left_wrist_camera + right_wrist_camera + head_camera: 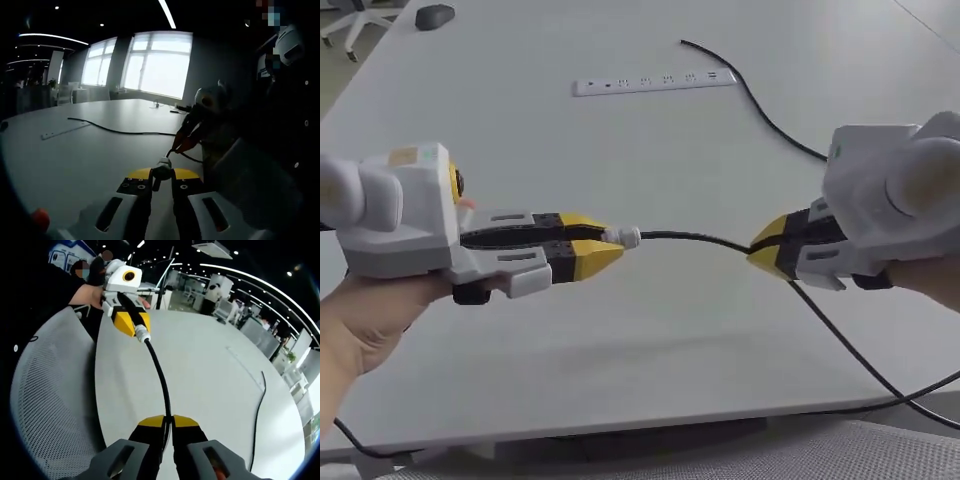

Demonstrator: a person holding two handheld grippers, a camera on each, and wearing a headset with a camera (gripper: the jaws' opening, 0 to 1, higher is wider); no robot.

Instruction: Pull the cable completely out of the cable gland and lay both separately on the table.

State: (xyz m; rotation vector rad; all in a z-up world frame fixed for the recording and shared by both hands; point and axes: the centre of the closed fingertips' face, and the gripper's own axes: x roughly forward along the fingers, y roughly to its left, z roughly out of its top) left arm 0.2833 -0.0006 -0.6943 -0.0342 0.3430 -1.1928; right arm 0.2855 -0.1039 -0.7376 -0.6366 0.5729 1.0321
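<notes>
A small white cable gland sits pinched between the yellow tips of my left gripper, held above the white table. A black cable runs out of the gland to my right gripper, which is shut on it. In the left gripper view the gland pokes out past that gripper's closed jaws, and the right gripper faces it. In the right gripper view the cable stretches from my closed jaws up to the gland in the left gripper.
A white power strip lies at the far side of the table with another black cable curving past it. A dark mouse-like object rests at the far left. The held cable trails off the table's near right edge. A mesh chair stands beside me.
</notes>
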